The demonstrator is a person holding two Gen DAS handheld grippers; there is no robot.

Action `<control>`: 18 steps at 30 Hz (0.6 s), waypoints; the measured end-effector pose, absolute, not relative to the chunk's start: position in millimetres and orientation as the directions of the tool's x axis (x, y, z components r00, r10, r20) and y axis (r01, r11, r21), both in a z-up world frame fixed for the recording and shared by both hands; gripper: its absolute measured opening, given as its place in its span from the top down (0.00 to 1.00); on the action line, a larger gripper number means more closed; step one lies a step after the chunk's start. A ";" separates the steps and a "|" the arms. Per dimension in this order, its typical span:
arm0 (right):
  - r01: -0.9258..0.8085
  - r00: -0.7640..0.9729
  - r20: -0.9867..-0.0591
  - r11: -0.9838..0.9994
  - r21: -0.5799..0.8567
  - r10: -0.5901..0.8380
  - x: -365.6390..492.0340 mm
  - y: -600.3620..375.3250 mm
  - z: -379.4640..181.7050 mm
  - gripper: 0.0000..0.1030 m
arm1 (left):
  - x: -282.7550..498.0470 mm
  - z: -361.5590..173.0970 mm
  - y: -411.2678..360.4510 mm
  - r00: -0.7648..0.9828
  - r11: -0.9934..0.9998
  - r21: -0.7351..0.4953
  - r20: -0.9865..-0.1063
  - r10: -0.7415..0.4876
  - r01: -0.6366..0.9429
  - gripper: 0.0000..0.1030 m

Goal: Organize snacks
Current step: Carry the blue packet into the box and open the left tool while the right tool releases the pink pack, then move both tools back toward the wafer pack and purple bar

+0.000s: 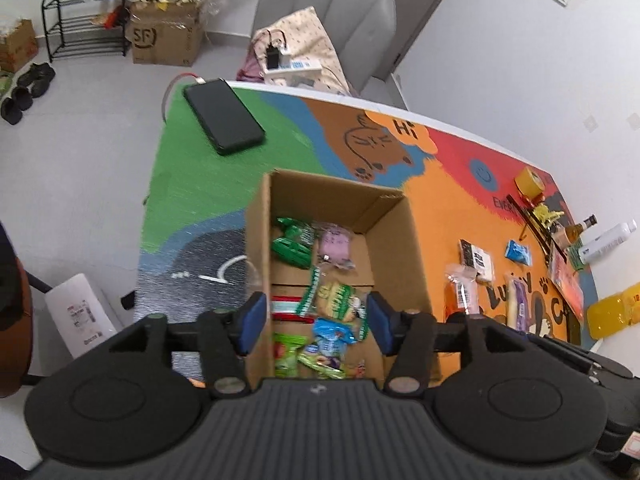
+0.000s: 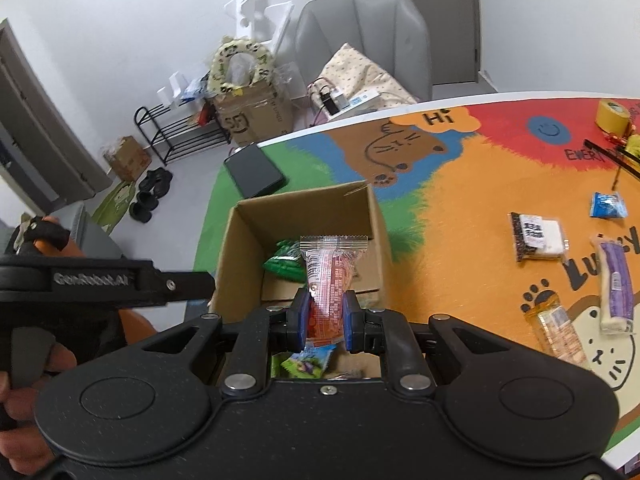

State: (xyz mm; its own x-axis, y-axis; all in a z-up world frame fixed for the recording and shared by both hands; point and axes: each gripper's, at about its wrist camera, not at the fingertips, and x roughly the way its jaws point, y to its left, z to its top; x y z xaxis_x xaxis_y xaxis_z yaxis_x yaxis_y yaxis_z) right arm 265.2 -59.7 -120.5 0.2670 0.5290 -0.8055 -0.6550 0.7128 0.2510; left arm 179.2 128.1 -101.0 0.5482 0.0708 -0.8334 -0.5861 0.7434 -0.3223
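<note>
An open cardboard box (image 1: 258,240) stands on the colourful table mat and holds several snack packets: green (image 1: 294,240), pink (image 1: 336,242), blue (image 1: 332,336). My left gripper (image 1: 316,322) is open and empty above the box's near end. My right gripper (image 2: 326,320) is shut on an orange-red snack packet (image 2: 330,276) and holds it upright over the box (image 2: 240,264). Loose snacks lie on the mat to the right: a black-and-white packet (image 2: 538,236), a purple bar (image 2: 616,284), an orange packet (image 2: 558,328), a small blue packet (image 2: 608,205).
A black phone (image 1: 224,116) lies on the green part of the mat behind the box. A yellow tape roll (image 2: 612,114), bottles (image 1: 606,240) and a yellow container (image 1: 616,310) sit at the table's right. A grey chair (image 1: 332,20) stands behind the table.
</note>
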 end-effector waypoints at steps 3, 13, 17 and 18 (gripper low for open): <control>-0.639 0.252 -0.817 0.723 0.262 0.519 263.6 -56.2 -125.6 0.75 | 171.2 -95.8 131.3 0.557 0.744 -0.314 -0.825 0.094 -0.590 0.37; -0.602 0.296 -0.821 0.763 0.237 0.488 266.1 -78.2 -117.9 0.58 | 163.9 -89.7 130.8 0.561 0.756 -0.308 -0.823 0.094 -0.578 0.10; -0.572 0.326 -0.820 0.789 0.224 0.470 271.2 -96.2 -114.2 0.53 | 169.8 -88.3 129.4 0.569 0.765 -0.315 -0.819 0.081 -0.562 0.08; -0.565 0.331 -0.821 0.795 0.223 0.466 273.0 -101.1 -113.7 0.51 | 172.3 -87.4 128.3 0.575 0.768 -0.322 -0.815 0.072 -0.553 0.07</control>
